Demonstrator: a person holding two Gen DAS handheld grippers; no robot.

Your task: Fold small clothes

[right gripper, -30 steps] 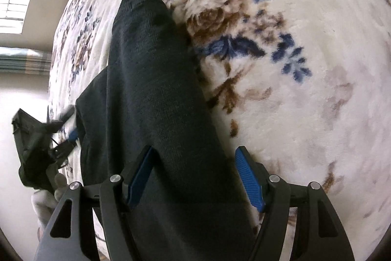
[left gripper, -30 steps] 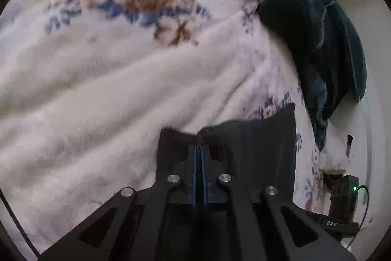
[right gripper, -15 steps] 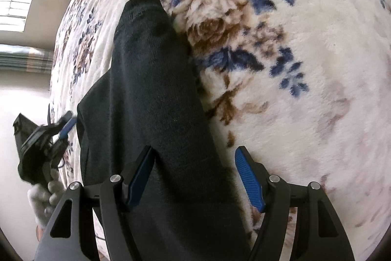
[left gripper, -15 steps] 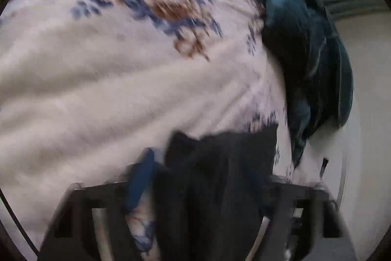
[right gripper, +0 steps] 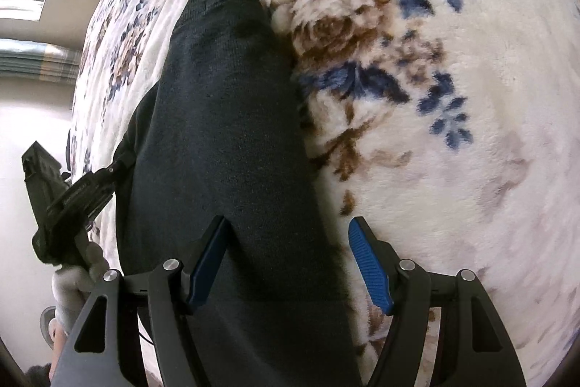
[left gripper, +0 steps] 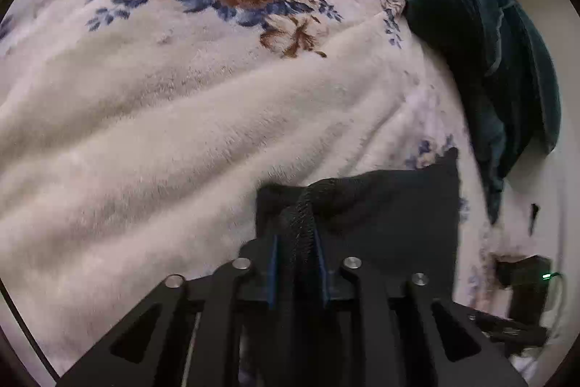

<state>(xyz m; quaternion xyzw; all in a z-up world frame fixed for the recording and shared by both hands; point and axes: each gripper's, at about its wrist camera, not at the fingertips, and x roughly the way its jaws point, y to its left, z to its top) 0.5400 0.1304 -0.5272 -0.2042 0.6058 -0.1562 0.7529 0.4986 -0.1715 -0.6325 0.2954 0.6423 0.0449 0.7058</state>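
your left gripper is clenched on a bunched fold of the dark knit garment; the ribbed edge is pinched between the two blue pads and rises just ahead of the fingertips. the rest of that end of the garment spreads to the right of the fingers, lying on the floral fleece blanket. further ahead and to the right of this gripper, a teal fabric heap rests on the blanket's far edge, well apart from the garment. low on the right of this view there is a dark device with a green light; what it is cannot be told.

your right gripper is released, its jaws spread wide. the dark knit garment lies lengthwise between the blue pads and runs away ahead of them to a rounded end beside a brown rose print on the floral fleece blanket. the garment's right edge lies inside the right finger, with blanket showing between. whether the left pad touches the cloth cannot be told. in this view your left gripper appears to the left of the right fingers, at the garment's side edge, with a light-gloved hand under it.
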